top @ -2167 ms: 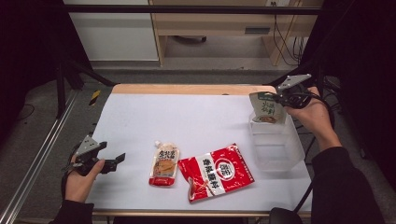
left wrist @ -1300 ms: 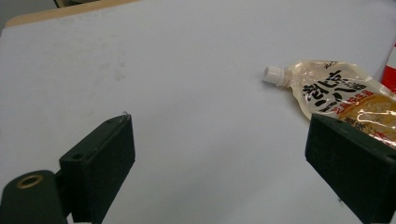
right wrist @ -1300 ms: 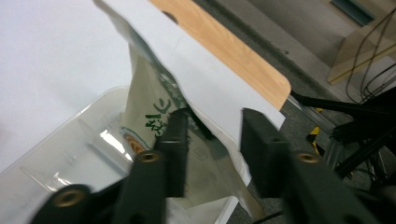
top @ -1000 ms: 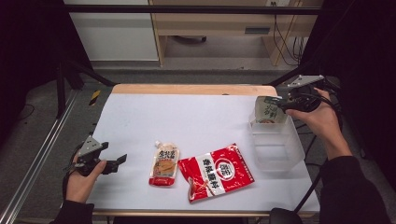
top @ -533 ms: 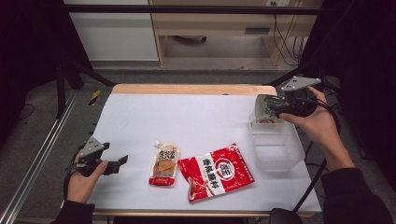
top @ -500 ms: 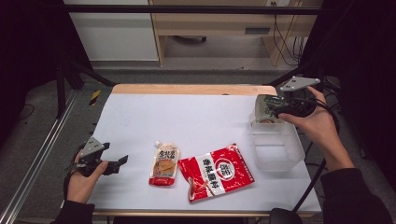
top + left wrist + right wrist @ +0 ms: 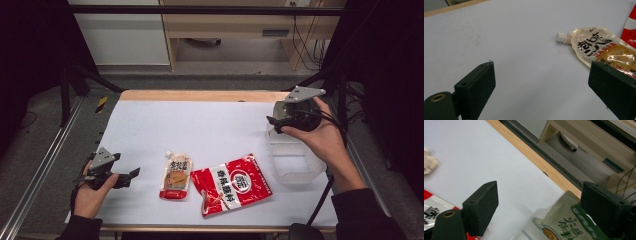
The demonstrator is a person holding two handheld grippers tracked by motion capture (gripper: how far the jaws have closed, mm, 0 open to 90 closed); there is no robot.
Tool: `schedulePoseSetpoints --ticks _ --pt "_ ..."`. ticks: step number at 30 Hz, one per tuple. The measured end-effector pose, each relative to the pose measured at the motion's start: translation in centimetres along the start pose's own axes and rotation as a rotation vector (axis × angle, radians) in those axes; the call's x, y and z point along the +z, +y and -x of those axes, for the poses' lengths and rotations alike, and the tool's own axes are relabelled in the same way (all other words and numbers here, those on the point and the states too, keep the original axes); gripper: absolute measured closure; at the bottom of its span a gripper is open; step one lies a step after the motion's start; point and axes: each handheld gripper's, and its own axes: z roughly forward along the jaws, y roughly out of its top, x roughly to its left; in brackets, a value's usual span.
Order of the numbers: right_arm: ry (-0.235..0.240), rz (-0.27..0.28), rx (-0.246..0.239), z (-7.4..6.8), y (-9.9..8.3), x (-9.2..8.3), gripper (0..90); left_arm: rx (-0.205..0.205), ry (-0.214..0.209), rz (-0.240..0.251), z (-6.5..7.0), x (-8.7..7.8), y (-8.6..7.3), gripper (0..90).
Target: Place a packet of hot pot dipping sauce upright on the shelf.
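Note:
My right gripper (image 7: 272,122) hovers over the far end of a clear plastic container (image 7: 295,162) at the table's right. Its jaws (image 7: 540,195) have just been opening and stand apart. A green and white packet (image 7: 564,225) lies low between them, touched by neither pad. At the near left, my left gripper (image 7: 131,175) rests open above the white table (image 7: 210,125), with nothing between its jaws (image 7: 542,75). A pale sauce pouch (image 7: 176,176) with a white cap (image 7: 562,37) lies just to its right. Beside that pouch is a red packet (image 7: 231,184).
A wooden strip (image 7: 200,95) edges the table's far side, with a floor and a cabinet (image 7: 225,25) beyond. Metal rails (image 7: 45,165) run along the left. The right gripper's cable (image 7: 320,205) trails off the near right edge.
The right hand has moved left over the container, and its jaws have parted from the green and white packet they held. The left hand has not moved.

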Motion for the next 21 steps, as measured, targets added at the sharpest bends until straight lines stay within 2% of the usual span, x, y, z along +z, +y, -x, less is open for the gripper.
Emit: schedulePoseSetpoints --ticks 5,11,16,21 --pt "0.038 0.027 -0.017 -2.5 0.8 0.3 14.6 0.011 -0.008 -0.006 0.5 0.2 0.1 7.3" --pt "0.075 0.023 -0.039 -5.4 1.5 1.2 15.1 0.009 -0.016 -0.008 0.6 0.2 0.0 7.2" --pt "0.098 0.019 -0.048 -7.2 2.0 1.9 16.1 0.011 -0.019 -0.003 0.8 0.3 0.0 7.2" --pt "0.117 0.004 -0.059 -8.3 2.4 2.4 17.9 0.016 -0.02 -0.006 0.9 0.4 0.1 7.1"
